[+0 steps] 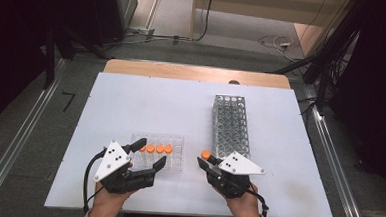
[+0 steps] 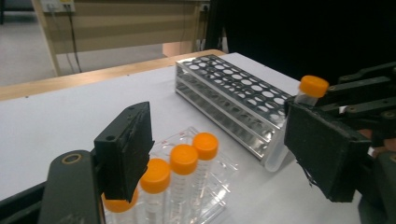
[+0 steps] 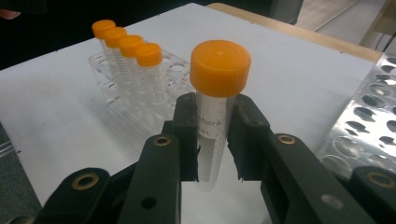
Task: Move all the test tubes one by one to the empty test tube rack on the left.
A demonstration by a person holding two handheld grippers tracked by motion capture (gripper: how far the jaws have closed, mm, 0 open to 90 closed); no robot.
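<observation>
High cam overhead; gripper cams low, both see tube rack (image 2: 177, 186).

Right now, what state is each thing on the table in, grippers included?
Right gripper: shut on one orange-capped tube, below its cap.
Held tube: capped, upright, lifted beside the metal rack.
Left gripper: open, jaws astride the clear rack's near end, holding nothing.
Clear rack: on the table, four capped tubes standing in a row.
Metal rack: on the table, its visible holes empty.
</observation>
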